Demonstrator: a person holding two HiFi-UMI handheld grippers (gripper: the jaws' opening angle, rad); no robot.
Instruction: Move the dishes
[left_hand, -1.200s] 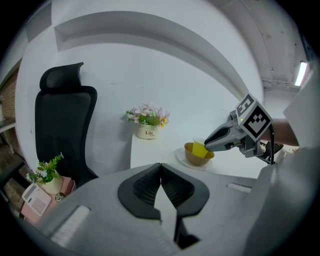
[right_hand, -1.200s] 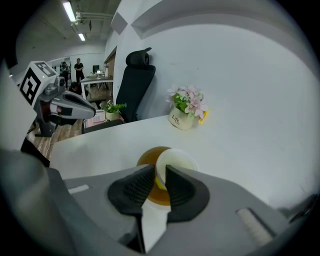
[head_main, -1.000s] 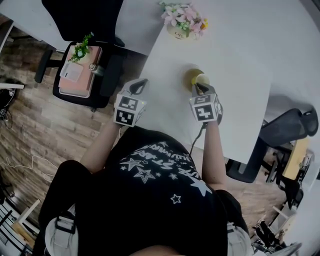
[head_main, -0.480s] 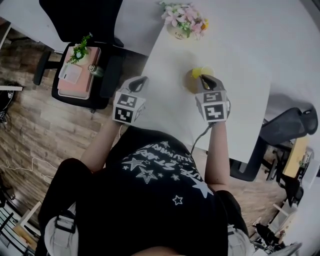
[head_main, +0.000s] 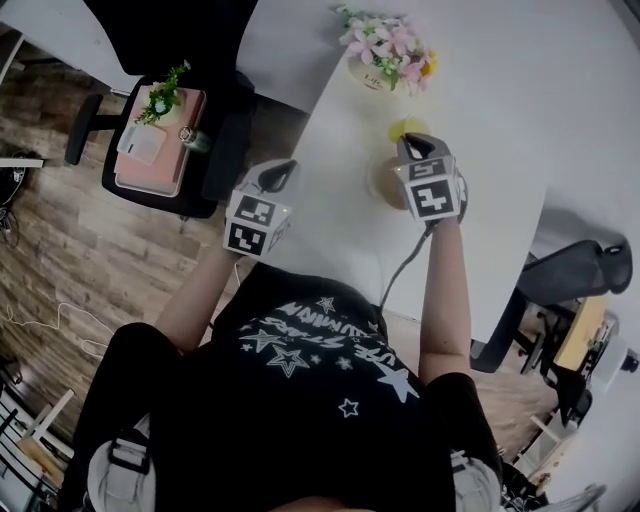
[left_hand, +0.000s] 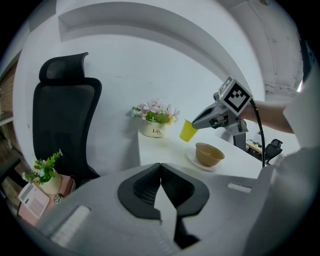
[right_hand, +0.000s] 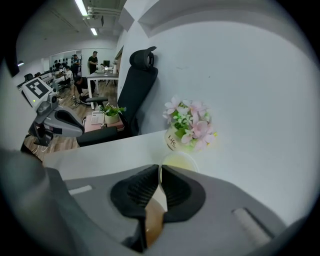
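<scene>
While the right gripper (head_main: 410, 142) pinches the yellow cup's (head_main: 403, 128) rim, the bowl (head_main: 385, 187) waits on its plate (left_hand: 192, 159). The left gripper (head_main: 283, 166), at its nine o'clock, is closed and empty.

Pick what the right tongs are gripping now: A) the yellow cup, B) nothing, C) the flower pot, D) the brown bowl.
A: in the left gripper view the right tongs pinch the rim of the yellow cup, while the brown bowl stands apart from them.
</scene>
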